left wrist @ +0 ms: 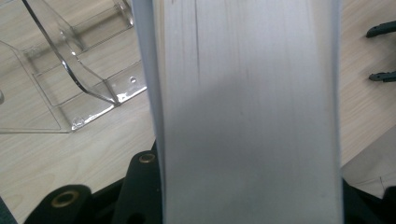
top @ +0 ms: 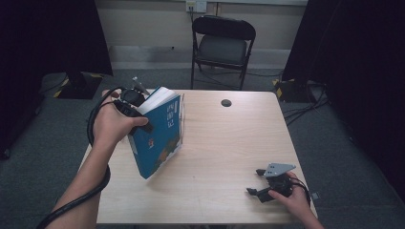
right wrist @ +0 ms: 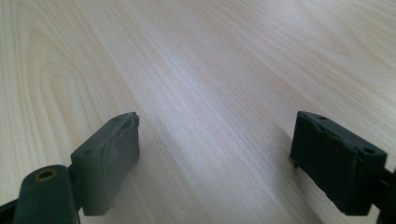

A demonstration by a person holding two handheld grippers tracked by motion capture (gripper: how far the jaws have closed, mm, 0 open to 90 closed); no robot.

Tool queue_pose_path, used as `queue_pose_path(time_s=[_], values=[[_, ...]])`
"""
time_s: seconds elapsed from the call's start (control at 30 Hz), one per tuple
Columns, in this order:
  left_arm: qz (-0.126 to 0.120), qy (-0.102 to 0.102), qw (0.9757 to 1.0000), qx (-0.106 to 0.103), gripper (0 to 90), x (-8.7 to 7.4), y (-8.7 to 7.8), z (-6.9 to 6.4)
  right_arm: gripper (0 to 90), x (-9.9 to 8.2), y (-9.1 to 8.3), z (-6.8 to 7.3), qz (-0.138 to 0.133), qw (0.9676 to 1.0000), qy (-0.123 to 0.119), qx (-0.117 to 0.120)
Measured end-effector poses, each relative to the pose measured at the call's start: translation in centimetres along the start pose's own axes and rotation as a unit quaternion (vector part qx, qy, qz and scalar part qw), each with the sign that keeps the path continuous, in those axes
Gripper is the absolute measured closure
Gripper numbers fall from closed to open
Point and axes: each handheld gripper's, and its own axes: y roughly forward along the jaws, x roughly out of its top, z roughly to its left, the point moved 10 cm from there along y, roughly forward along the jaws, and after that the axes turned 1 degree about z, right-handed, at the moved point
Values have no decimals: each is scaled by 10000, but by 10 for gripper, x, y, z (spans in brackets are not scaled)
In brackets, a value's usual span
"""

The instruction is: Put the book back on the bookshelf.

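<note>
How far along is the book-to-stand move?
Done: the left gripper is shut on the blue book, tilted with its lower corner at the table. In hand: carrying it beside the clear acrylic stand. Left: the book isn't seated in the stand yet. The right gripper rests open and empty near the table's front edge.

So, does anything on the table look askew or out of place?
Yes: the blue book is tilted, standing on one bottom corner on the table, held up by the left gripper clamped on it. It is not in the clear stand beside it.
</note>
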Motion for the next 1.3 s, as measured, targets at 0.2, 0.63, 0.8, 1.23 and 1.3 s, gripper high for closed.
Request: queue_pose_path(time_s=[0.2, 0.63, 0.8, 1.23, 1.3], values=[[2, -72, 10000, 42, 617, 2, 1, 5, 148, 0, 0, 0, 3, 10000, -3, 1], [-87, -326, 9994, 35, 617, 7, 6, 11, 148, 0, 0, 0, 2, 10000, -3, 1], [-104, -381, 9992, 78, 617, 11, 8, 14, 148, 0, 0, 0, 9, 10000, -3, 12], [-177, -554, 9982, 130, 618, 23, 12, 17, 148, 0, 0, 0, 4, 10000, 12, 11], [-165, -553, 9982, 137, 617, 25, 13, 19, 148, 0, 0, 0, 3, 10000, 12, 10]])
